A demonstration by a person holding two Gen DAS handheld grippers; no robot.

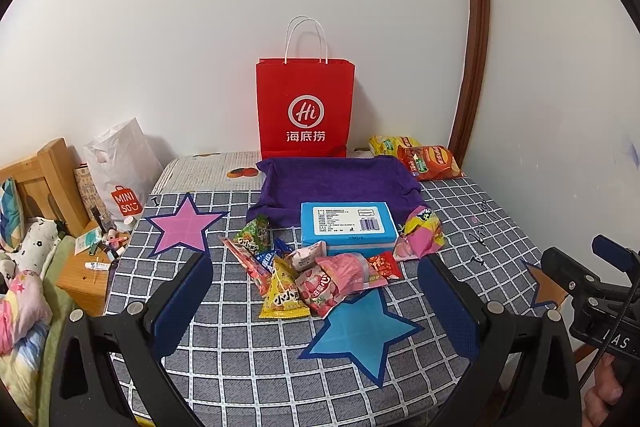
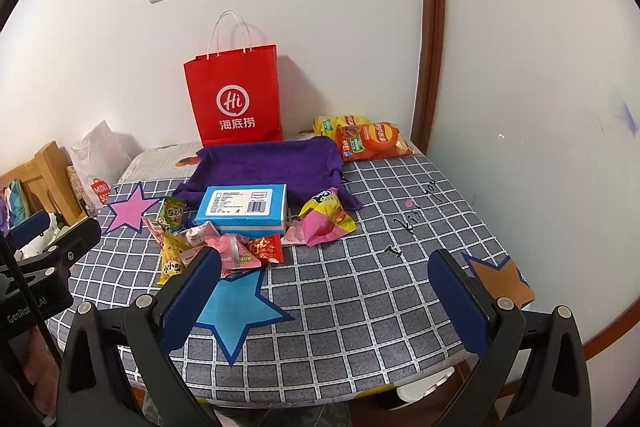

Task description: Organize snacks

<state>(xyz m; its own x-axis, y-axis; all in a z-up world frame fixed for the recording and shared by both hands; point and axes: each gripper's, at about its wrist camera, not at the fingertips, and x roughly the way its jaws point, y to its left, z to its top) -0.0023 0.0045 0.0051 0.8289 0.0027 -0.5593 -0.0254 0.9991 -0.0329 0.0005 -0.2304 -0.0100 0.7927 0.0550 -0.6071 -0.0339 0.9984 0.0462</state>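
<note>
We hold the left claw (image 1: 316, 301) and the right claw (image 2: 324, 291) wide apart and empty above the table (image 2: 360, 287), because the snack pile (image 1: 308, 275) at the frame centre waits untouched before the purple tray (image 1: 336, 183).

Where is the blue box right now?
The blue box sits mid-table in both views, against the purple cloth's front edge, with the pile of snack packets just before it.

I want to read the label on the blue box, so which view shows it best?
The left wrist view: the blue box sits near centre, facing the camera, its label unobstructed. The right wrist view shows it smaller and skewed.
</note>
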